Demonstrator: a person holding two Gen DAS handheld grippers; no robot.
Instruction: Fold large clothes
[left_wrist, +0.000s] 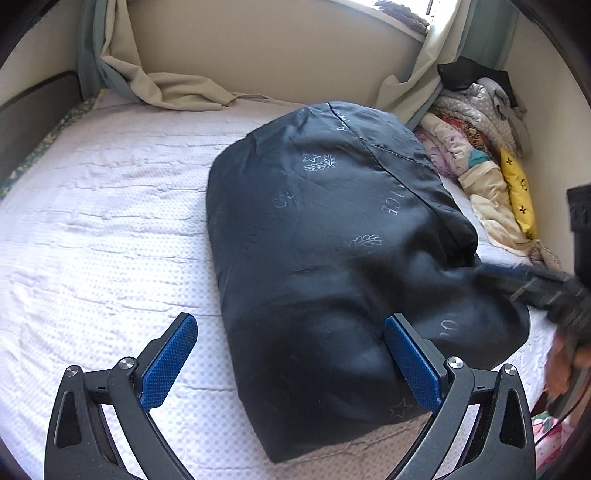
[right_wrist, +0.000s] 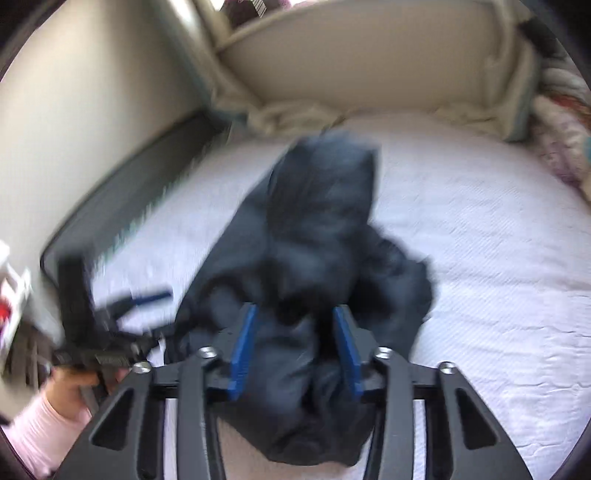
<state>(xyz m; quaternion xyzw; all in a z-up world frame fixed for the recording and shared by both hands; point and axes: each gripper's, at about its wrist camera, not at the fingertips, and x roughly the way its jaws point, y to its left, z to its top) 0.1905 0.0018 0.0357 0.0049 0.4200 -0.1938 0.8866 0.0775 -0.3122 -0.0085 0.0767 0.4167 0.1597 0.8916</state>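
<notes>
Bedding first, at far left: a grey-green and beige curtain (left_wrist: 122, 77) hangs in the corner and pools on the white textured mattress cover (left_wrist: 92, 229), with a dark bed rail (left_wrist: 33, 107) along the left edge. Left gripper (left_wrist: 290, 363) hovers at the near edge, its jaws spread wide; the left blue pad (left_wrist: 166, 365) stands over bare cover, the right one sits over the near part of the garment, and nothing is pinched between them. Dark navy garment (left_wrist: 325, 236), printed with pale stars, leaf sprigs and lettering, lies bunched in a rounded mound at mid-bed, running from the near edge toward the far wall, slightly right of centre. Right gripper (left_wrist: 546, 291), blurred, reaches in from the right and meets the garment's right edge; in the right wrist view the right gripper (right_wrist: 297, 349) has its jaws partly closed with dark cloth bulging between the blue pads (right_wrist: 242, 354), but blur hides whether they press on it. In that same view the left gripper (right_wrist: 122, 332) appears at left, held by a hand (right_wrist: 79, 384) in a pink sleeve (right_wrist: 40, 432). Far right, against the wall, sits a heap of mixed clothes (left_wrist: 476, 147) with a yellow patterned pillow (left_wrist: 519, 192) beside a second curtain (left_wrist: 436, 62).
</notes>
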